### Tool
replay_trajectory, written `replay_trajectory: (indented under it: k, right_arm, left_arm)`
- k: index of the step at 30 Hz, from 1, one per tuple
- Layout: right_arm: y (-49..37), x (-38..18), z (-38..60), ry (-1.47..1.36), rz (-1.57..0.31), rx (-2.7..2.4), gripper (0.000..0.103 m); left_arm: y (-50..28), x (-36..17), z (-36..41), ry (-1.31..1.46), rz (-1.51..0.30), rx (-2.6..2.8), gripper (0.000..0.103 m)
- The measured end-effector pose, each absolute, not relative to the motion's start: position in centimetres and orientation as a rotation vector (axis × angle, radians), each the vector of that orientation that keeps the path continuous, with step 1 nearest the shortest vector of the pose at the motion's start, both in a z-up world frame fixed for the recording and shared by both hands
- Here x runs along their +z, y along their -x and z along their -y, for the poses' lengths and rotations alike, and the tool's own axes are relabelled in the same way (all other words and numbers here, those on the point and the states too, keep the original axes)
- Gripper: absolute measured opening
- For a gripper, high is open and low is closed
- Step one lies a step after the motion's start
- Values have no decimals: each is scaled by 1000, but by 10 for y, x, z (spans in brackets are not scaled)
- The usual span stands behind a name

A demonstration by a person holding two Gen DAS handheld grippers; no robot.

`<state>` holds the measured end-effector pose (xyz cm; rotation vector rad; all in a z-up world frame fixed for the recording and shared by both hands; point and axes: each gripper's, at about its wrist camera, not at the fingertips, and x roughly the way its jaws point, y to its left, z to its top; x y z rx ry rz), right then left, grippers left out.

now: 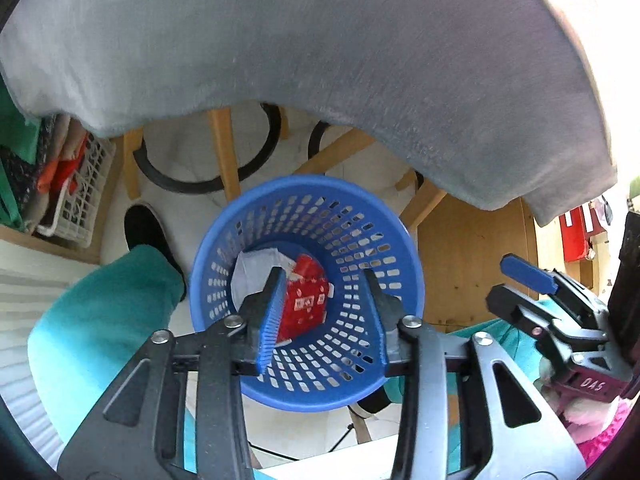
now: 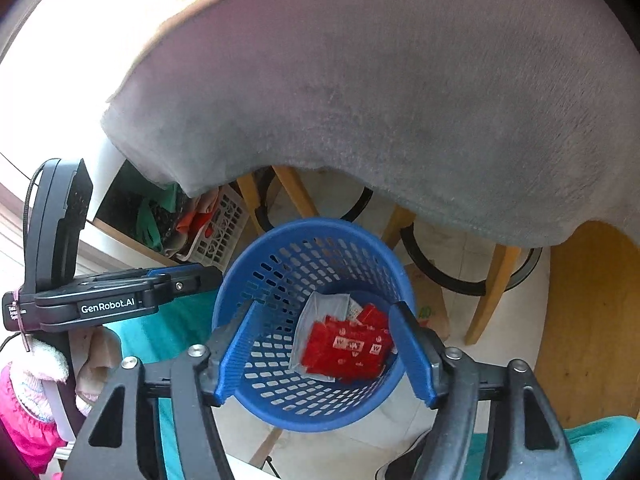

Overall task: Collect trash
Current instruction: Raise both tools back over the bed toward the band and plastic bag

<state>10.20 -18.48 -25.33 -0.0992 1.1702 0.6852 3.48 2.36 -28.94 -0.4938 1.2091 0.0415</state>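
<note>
Blue perforated wastebasket (image 2: pixel 316 320) sat below both grippers, left gripper (image 1: pixel 324 312) and right gripper (image 2: pixel 328 344) spread empty, red wrappers (image 2: pixel 348 352) apparently dropped inside.

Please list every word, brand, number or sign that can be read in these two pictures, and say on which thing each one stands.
"GenRobot.AI": on the side of the left gripper, in the right wrist view.
"DAS": on the body of the right gripper, in the left wrist view.
"W": white marks on the red packet in the blue basket.
The small print and codes on the red packet are too blurred to read.
</note>
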Motion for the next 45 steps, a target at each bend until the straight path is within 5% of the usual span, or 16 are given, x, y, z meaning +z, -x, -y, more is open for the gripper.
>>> replay_trajectory:
  k: [9, 14, 18, 32, 45]
  right_arm:
    - [-101, -201, 208, 45, -1022, 737, 85]
    - [-103, -163, 222, 26, -940, 776, 87]
    - [-108, -129, 236, -7, -854, 767, 102]
    - [-184, -37, 258, -110, -760, 699, 103]
    - [-298, -17, 223, -130, -774, 658, 103]
  left_arm:
    - [-33, -236, -42, 458, -1091, 40, 41]
    - [-35, -192, -54, 434, -977, 38, 68]
    - [-47, -159, -65, 426, -912, 28, 70]
    - [-123, -89, -89, 370, -796, -23, 73]
    - [-228, -75, -132, 402, -780, 11, 73]
